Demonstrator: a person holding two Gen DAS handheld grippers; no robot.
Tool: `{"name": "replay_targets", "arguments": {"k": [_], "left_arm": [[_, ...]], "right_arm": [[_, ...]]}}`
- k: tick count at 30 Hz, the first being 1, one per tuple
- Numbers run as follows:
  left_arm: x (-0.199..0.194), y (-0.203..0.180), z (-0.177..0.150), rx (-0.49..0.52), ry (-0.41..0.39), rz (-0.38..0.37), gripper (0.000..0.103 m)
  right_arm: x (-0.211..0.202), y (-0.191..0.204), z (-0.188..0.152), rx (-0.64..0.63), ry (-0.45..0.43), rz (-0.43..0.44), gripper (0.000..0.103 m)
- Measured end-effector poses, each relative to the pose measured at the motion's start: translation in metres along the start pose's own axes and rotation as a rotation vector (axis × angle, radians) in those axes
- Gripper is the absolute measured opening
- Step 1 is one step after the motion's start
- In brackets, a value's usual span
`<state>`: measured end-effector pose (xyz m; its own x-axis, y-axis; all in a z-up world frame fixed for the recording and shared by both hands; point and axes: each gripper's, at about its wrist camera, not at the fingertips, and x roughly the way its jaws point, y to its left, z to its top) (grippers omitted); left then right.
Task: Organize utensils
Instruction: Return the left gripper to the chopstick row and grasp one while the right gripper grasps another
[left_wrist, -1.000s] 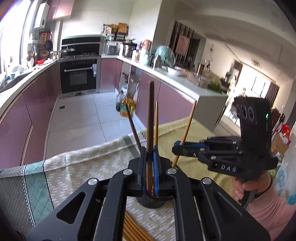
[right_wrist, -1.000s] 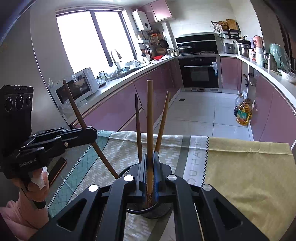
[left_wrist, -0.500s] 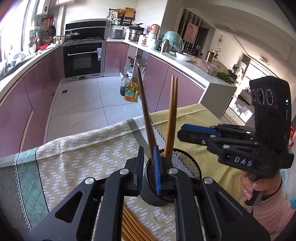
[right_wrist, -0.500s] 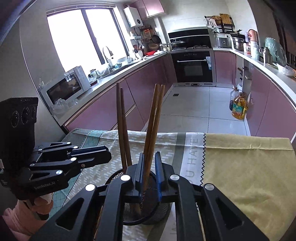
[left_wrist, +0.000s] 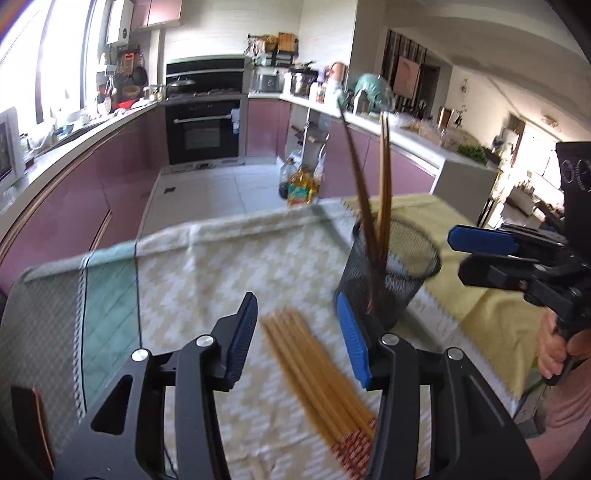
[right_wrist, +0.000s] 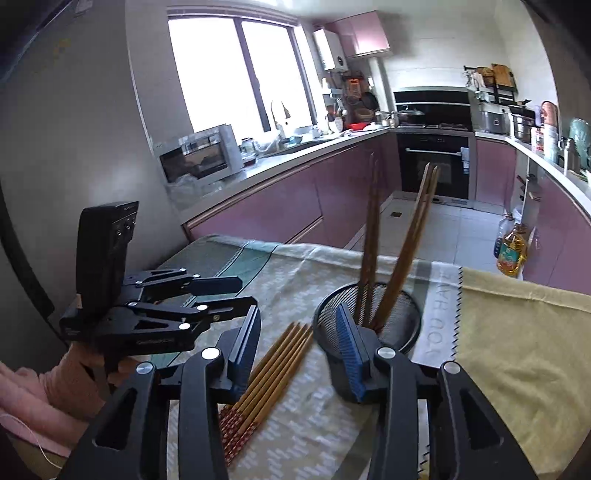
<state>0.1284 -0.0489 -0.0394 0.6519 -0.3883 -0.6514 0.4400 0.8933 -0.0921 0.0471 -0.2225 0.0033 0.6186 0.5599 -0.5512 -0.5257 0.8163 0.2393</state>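
Currently both grippers empty: left gripper (left_wrist: 299, 336) and right gripper (right_wrist: 301, 338) fingers wide. Loose chopsticks (left_wrist: 314, 365) lie between left fingers; mesh holder (left_wrist: 391, 273) at 1 o'clock holds four. Next: grab another chopstick.

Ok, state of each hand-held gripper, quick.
Left hand-held gripper: open, holding nothing.
Right hand-held gripper: open, holding nothing.

chopsticks (right_wrist: 373, 254) in mesh holder (right_wrist: 369, 325), fingers (right_wrist: 349, 341) apart
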Motion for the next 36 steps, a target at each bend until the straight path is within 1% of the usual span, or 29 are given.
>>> {"name": "replay_targets", "arguments": {"k": [3,5,7,9,16,19,27,36], "left_arm": [[0.006,0.007,-0.027,-0.014,0.067,0.008,0.046],[0.012,0.008,-0.043,-0.016,0.106,0.014,0.046],[0.016,0.009,-0.056,-0.019,0.136,0.025,0.046],[0.018,0.008,-0.064,-0.023,0.147,0.035,0.046],[0.021,0.006,-0.08,-0.045,0.17,0.034,0.047],[0.021,0.004,-0.079,-0.041,0.173,0.037,0.048],[0.022,-0.005,-0.076,-0.012,0.165,0.068,0.051],[0.022,-0.003,-0.076,-0.021,0.171,0.079,0.053]], "right_arm": [[0.033,0.01,-0.023,0.001,0.108,-0.003,0.042],[0.053,0.01,-0.036,0.023,0.177,-0.005,0.042],[0.067,0.012,-0.047,0.034,0.218,-0.017,0.042],[0.076,0.013,-0.054,0.048,0.241,-0.026,0.042],[0.079,0.02,-0.062,0.036,0.25,-0.083,0.041],[0.083,0.02,-0.064,0.041,0.26,-0.106,0.04],[0.082,0.016,-0.065,0.038,0.26,-0.13,0.036],[0.086,0.019,-0.063,0.032,0.272,-0.154,0.031]]}}
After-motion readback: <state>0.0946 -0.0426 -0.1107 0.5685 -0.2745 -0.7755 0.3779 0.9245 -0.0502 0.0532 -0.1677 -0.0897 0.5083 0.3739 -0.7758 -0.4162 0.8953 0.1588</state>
